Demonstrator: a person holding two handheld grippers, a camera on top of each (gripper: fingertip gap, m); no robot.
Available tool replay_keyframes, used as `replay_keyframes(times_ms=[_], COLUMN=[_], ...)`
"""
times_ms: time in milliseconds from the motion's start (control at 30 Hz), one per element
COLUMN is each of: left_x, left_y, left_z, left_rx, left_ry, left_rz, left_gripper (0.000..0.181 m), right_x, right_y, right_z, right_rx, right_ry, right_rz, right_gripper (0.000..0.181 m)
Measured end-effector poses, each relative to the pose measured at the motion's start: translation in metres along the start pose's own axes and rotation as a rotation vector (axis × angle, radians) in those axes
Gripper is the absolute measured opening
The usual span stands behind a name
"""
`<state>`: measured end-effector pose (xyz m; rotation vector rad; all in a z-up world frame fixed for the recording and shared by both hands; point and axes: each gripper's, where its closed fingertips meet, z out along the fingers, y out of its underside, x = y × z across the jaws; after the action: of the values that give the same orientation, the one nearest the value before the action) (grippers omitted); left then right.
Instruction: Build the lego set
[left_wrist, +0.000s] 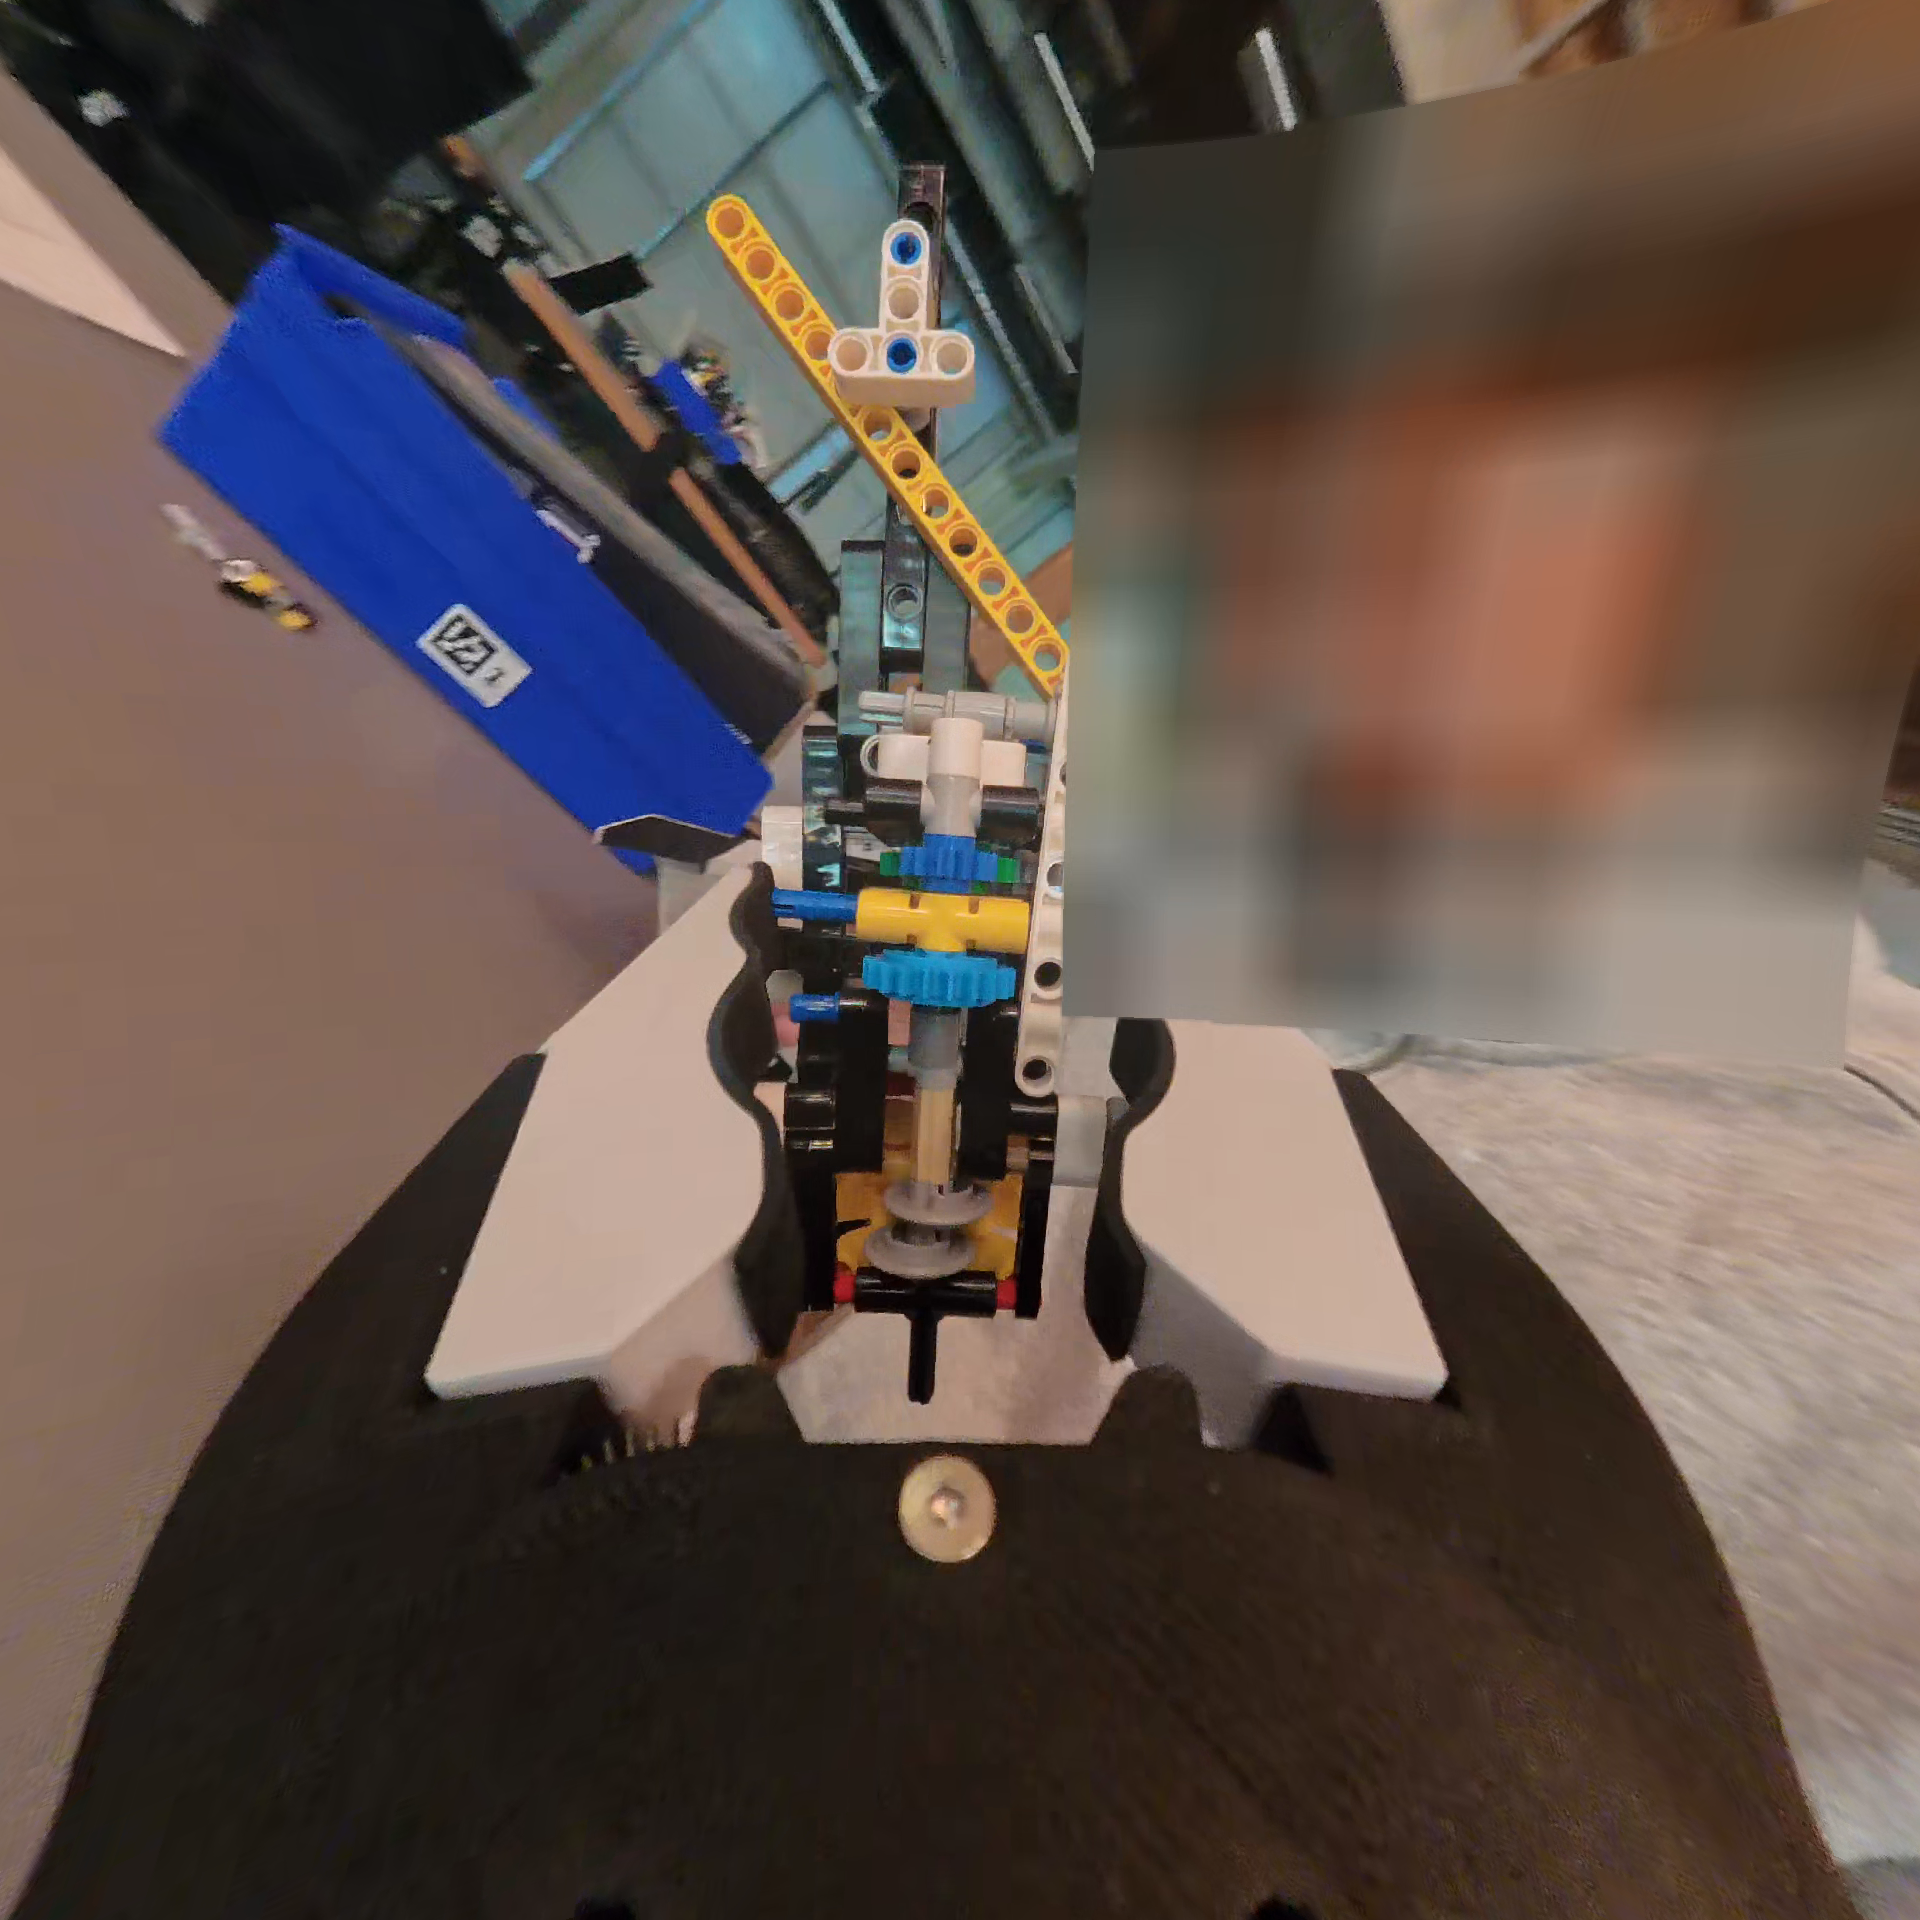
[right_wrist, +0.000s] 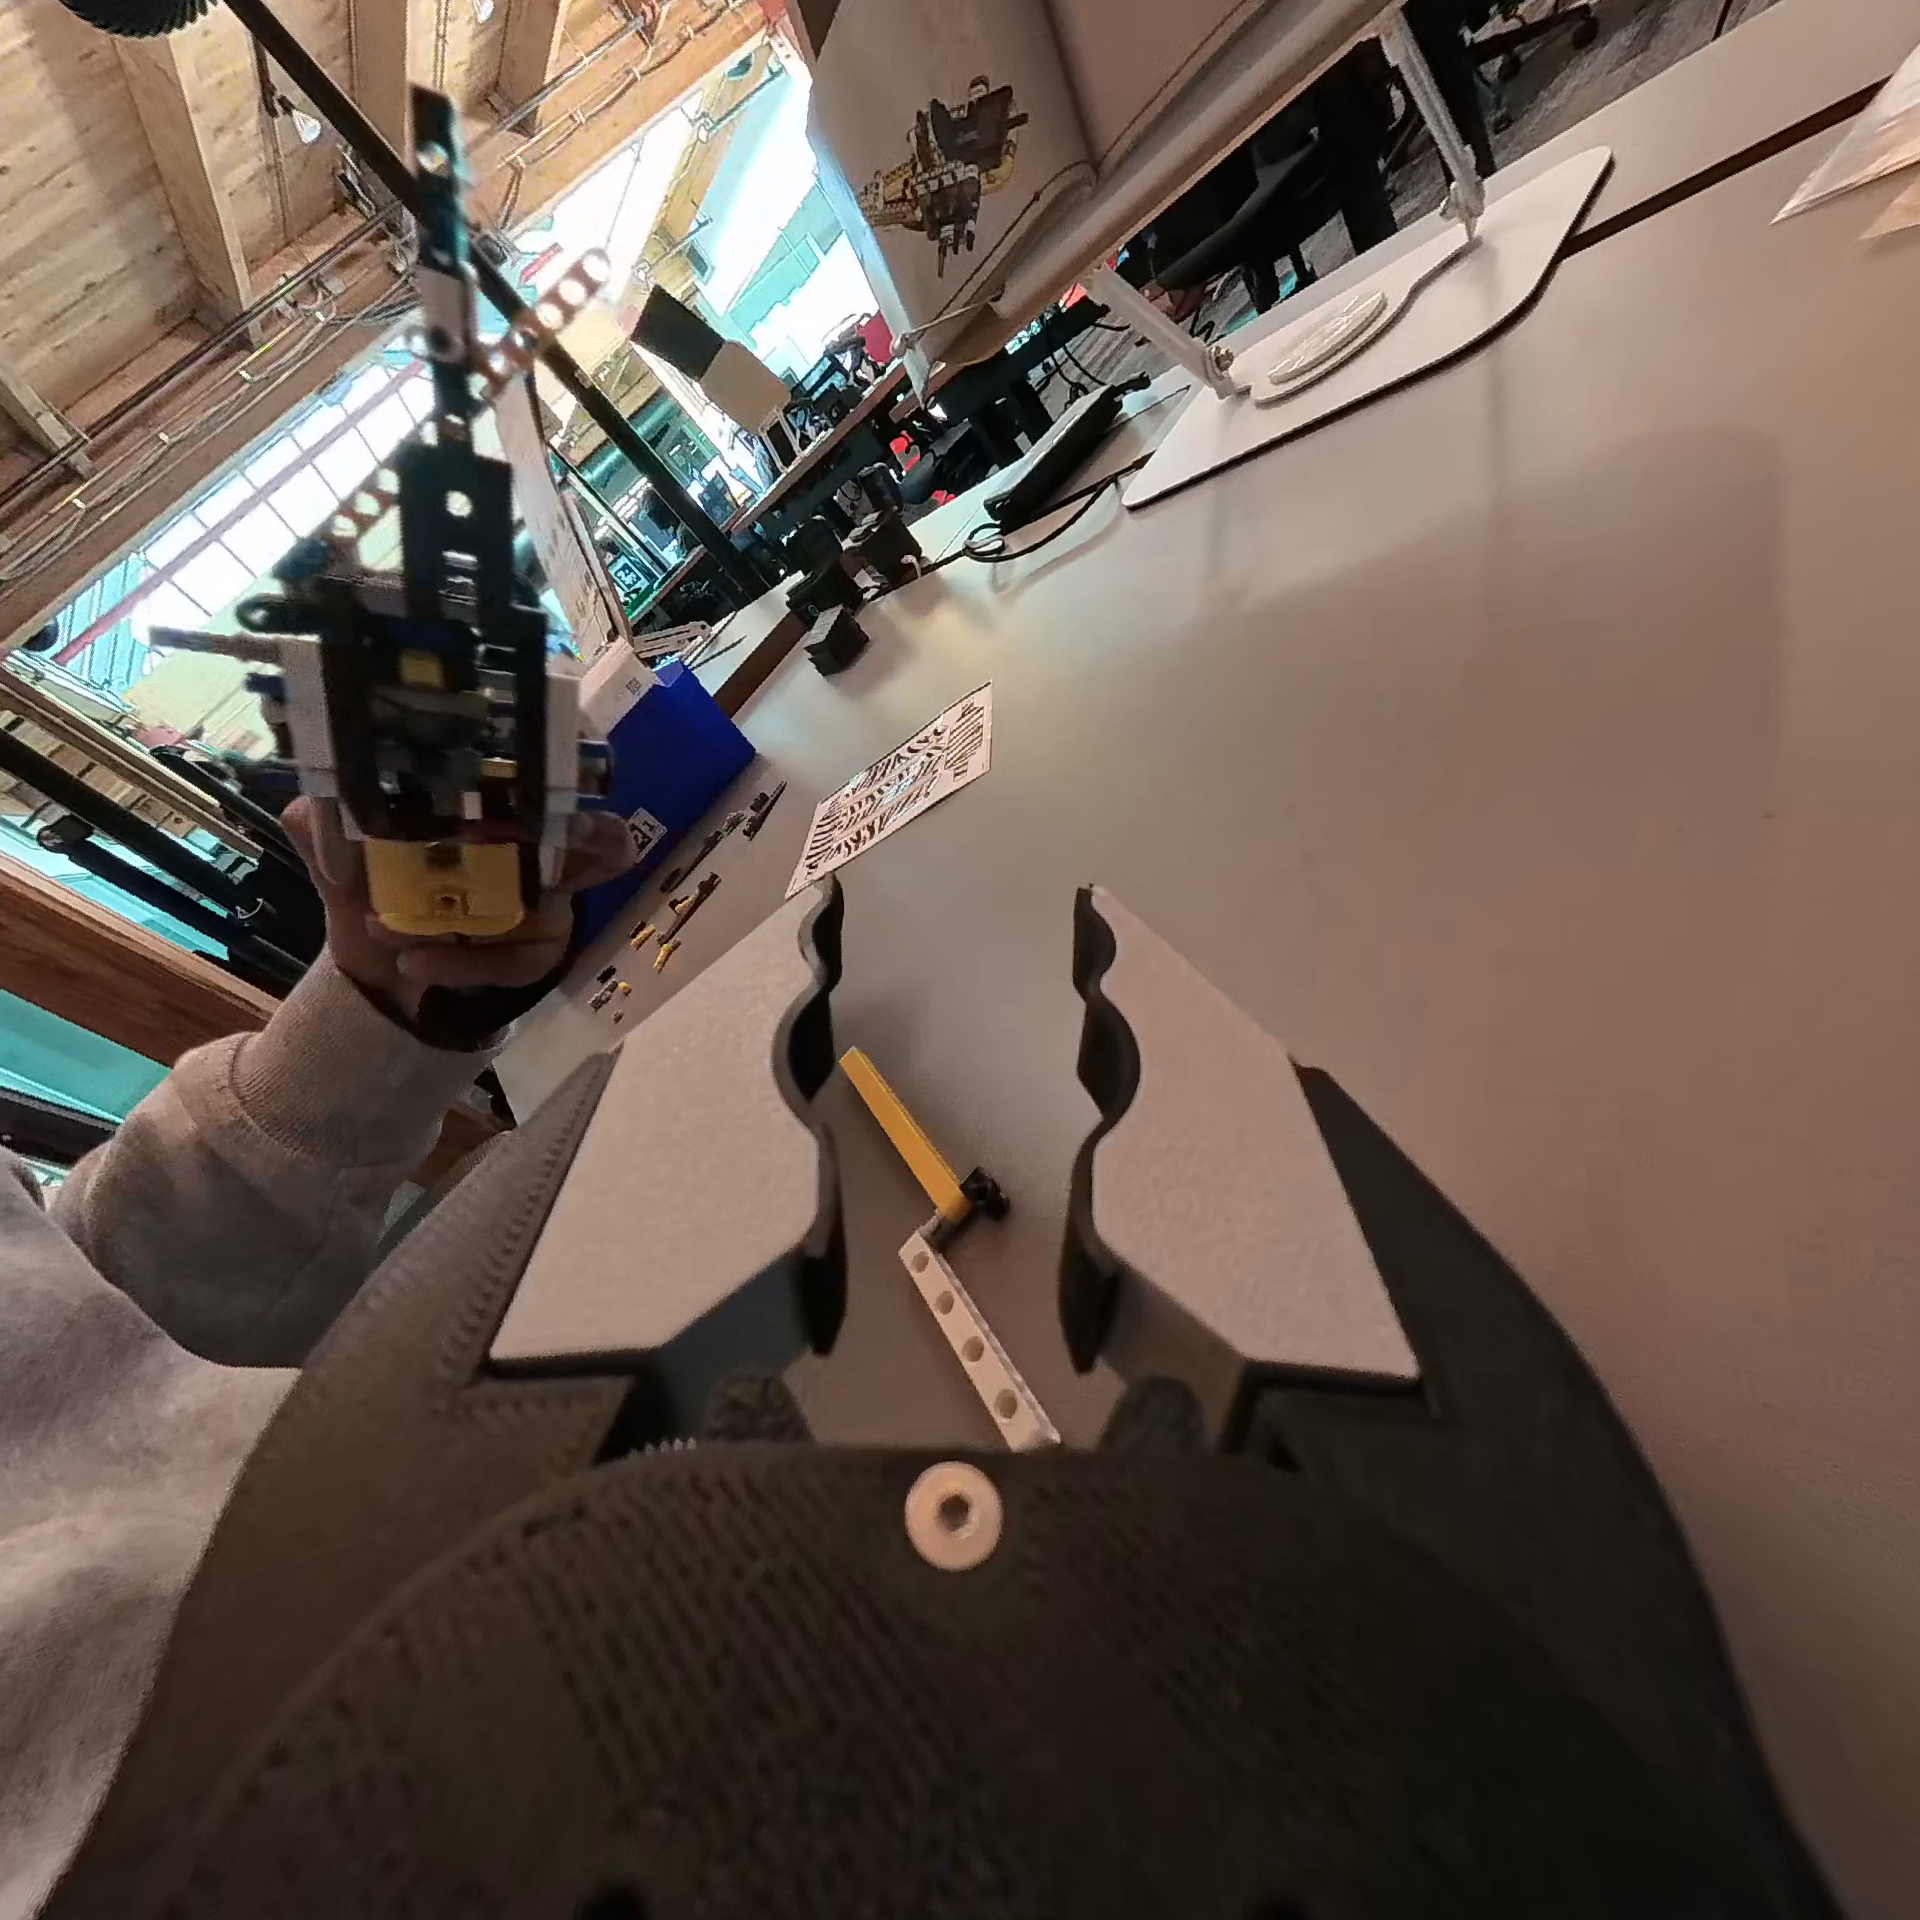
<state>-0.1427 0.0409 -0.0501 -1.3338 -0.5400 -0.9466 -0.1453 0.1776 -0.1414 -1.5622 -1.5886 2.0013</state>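
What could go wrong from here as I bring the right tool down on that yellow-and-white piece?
1. The right tool is open over the yellow-and-white piece, which lies slanted on the table; closing off-centre could pivot or flick it.
2. The left tool grips only the lower end of the model, held in the air; its long yellow beam sticks out and could snag or lever the model loose.

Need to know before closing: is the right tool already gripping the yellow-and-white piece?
No. The right tool is open, and the yellow-and-white piece lies on the table between its fingers, touching neither.
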Motion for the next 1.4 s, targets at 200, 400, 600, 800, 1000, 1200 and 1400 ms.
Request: replay_keyframes(times_ms=[200,400,600,800,1000,1200,1400], left_x=[0.015,0.021,0.000,-0.022,-0.034,-0.045,-0.057], left_y=[0.003,0.005,0.013,0.031,0.042,0.048,0.046], left_z=[0.004,0.006,0.010,0.014,0.013,0.009,0.003], left_rx=[0.008,0.018,-0.030,-0.140,-0.195,-0.253,-0.307], left_ry=[0.112,0.177,0.046,-0.119,-0.218,-0.351,-0.537], left_rz=[-0.013,-0.035,-0.018,0.044,0.088,0.182,0.357], left_gripper=[0.062,0.062,0.062,0.063,0.063,0.062,0.063], right_x=[-0.001,-0.001,-0.001,0.001,-0.001,-0.001,-0.002], right_y=[-0.001,-0.002,-0.002,-0.004,-0.003,-0.002,-0.002], right_z=[0.000,-0.001,-0.001,-0.003,-0.002,-0.002,-0.001], right_rx=[0.004,0.008,0.012,0.018,0.011,0.012,0.011], right_ry=[-0.002,-0.006,-0.008,-0.001,0.002,0.000,0.000], right_rz=[-0.002,0.001,0.004,0.001,-0.013,-0.013,-0.016], right_gripper=[0.042,0.042,0.042,0.041,0.040,0.040,0.040])
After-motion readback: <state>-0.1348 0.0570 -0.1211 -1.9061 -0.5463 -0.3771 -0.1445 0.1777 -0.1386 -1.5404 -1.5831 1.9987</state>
